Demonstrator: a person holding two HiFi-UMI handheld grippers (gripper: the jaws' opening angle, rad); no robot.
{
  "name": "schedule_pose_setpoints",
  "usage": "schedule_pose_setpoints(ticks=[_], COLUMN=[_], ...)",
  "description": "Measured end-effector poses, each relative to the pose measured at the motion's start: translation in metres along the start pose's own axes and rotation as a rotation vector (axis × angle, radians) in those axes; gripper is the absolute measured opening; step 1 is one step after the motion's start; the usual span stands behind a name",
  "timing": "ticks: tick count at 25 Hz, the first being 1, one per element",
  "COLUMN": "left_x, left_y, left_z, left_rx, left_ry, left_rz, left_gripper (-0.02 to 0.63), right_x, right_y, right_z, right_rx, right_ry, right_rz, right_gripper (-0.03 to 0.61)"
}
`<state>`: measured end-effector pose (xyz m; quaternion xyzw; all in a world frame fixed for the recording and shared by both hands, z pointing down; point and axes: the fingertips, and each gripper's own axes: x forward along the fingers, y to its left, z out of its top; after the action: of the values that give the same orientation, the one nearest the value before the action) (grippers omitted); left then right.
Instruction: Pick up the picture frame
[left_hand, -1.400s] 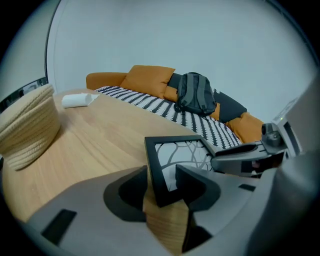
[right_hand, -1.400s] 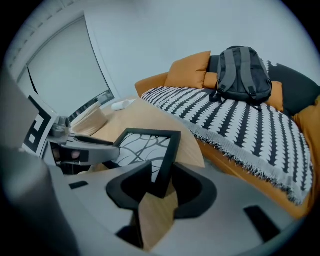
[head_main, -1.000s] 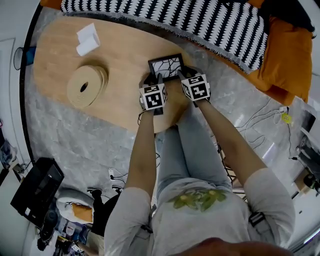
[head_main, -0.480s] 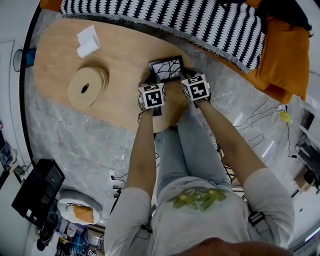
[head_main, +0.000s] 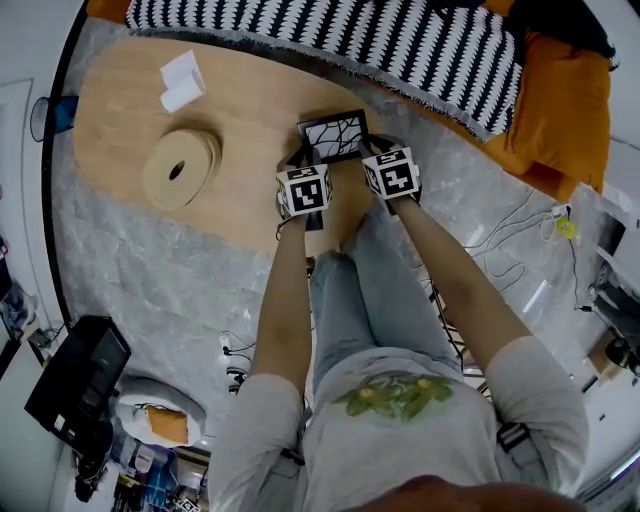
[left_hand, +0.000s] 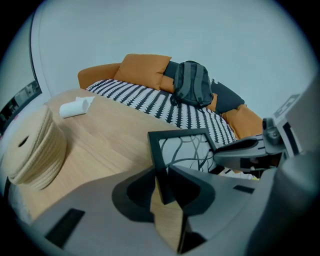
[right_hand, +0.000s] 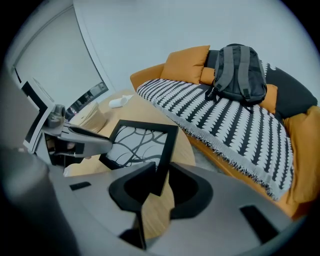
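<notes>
In the head view the marker cubes (head_main: 306, 191) cover both sets of jaws and the near edge of the black picture frame (head_main: 333, 135). The frame sits tilted between the two tools, over the wooden table's (head_main: 120, 120) end. The left gripper (left_hand: 166, 180) and right gripper (right_hand: 161, 180) have just been closing, and each now pinches one side rail of the frame.

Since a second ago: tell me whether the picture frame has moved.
Yes, slightly: in the head view the picture frame now sits a little nearer the rope coil than before.
</notes>
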<state>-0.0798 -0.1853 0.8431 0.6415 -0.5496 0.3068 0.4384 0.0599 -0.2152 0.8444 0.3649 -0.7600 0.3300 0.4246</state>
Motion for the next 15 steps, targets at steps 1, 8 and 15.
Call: schedule_pose_setpoints(ticks=[1,8,15], left_x=[-0.005,-0.037,-0.064], left_y=[-0.001,-0.013,-0.024], left_z=[0.002,0.017,0.028], left_rx=[0.001,0.019,0.023], left_ry=[-0.001,-0.005,-0.015], left_rz=[-0.001,-0.011,-0.022], left_gripper=[0.095,0.095,0.095], right_x=[-0.005,-0.038,-0.068], right_y=[0.001,0.006,0.010], right_z=[0.002,0.013,0.024], right_rx=[0.000,0.015,0.033], right_ry=[-0.001,-0.005,-0.023], right_rz=[-0.002,0.001,0.013], right_gripper=[0.090,0.091,0.087])
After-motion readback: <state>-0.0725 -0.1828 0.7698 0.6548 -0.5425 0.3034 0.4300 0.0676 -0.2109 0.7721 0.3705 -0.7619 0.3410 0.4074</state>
